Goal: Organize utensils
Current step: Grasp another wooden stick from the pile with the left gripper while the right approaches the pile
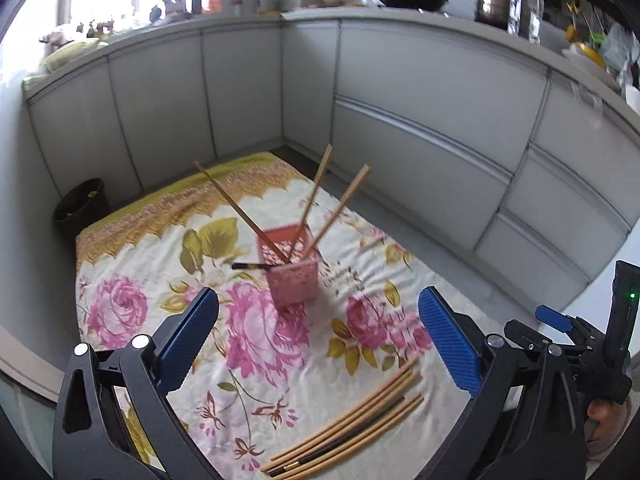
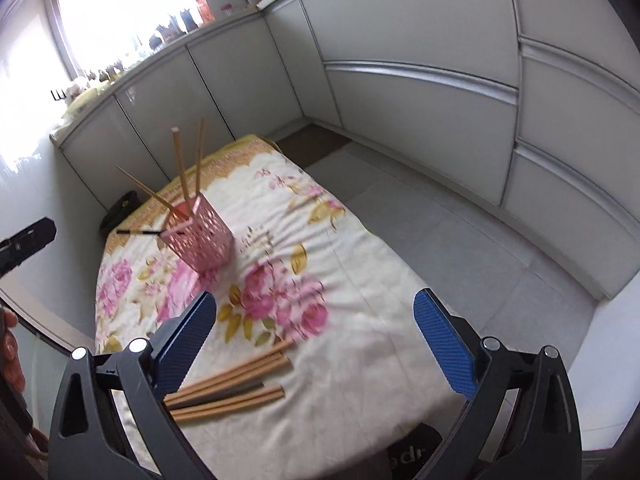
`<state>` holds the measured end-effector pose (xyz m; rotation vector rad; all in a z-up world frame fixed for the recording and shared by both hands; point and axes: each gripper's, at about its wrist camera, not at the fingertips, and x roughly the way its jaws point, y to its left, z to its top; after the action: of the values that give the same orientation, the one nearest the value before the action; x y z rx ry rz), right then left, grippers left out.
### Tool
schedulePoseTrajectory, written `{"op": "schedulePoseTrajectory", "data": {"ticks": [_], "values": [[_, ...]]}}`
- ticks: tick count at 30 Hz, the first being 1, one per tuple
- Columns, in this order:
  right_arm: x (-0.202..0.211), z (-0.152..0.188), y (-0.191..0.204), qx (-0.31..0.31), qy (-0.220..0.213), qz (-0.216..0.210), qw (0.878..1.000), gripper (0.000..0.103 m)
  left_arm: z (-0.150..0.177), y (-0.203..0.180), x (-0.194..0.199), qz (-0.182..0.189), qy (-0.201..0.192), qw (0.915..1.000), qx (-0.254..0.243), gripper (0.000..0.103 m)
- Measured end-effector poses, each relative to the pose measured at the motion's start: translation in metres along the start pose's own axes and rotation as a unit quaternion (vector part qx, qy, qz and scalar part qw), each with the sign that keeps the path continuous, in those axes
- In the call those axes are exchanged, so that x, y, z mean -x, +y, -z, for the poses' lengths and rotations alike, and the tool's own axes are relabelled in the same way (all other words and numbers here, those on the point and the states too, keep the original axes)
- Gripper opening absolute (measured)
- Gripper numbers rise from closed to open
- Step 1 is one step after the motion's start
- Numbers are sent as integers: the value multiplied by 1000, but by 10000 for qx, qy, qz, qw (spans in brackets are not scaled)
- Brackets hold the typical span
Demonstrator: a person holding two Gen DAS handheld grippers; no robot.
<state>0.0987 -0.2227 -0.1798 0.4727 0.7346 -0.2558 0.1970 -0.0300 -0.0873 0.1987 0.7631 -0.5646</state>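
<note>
Chopsticks (image 1: 352,428) are lying bundled at the near edge of the flowered cloth (image 1: 280,340), waiting to be sorted. Both the left gripper (image 1: 320,340) and right gripper (image 2: 316,344) are hanging spread wide and empty above them. Farther back, the pink holder (image 1: 290,270) is standing upright, already carrying four sticks. Judging by this, another pickup is beginning; next, one gripper needs lowering over a single stick.

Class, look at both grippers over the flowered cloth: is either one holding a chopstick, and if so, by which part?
Neither. The left gripper and right gripper both stand open and empty; loose chopsticks lie on the cloth below.
</note>
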Motion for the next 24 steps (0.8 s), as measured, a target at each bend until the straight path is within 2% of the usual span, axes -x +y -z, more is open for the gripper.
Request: {"op": "schedulePoseTrajectory", "data": {"ticks": [3,6,8,12,14,15,17,21,24], "values": [[-4,18,-17,-109,187,225,9995,96,10,-15,-29,218,526,9980,-275,96],[-6,21,-29,-248,356,166,9989,96,17,-38,-60,415,1100,9900,-785,96],[-2,23,-33,-229,270,221,9991,96,22,-55,-82,468,1491,9811,-1141,96],[-1,27,-27,93,307,255,9992,96,32,-85,-124,816,2256,9577,-1590,95],[0,31,-22,300,311,269,9987,96,38,-98,-145,951,2627,9443,-1739,86],[1,31,-21,374,309,253,9985,96,39,-102,-155,975,2833,9379,-1749,77],[3,32,-21,448,309,217,9983,96,42,-111,-173,981,3145,9271,-1786,72],[5,31,-29,348,340,178,9987,96,51,-122,-199,779,3548,9104,-1979,70],[5,30,-36,243,393,150,9988,96,55,-123,-211,772,3683,9054,-1963,69]]}}
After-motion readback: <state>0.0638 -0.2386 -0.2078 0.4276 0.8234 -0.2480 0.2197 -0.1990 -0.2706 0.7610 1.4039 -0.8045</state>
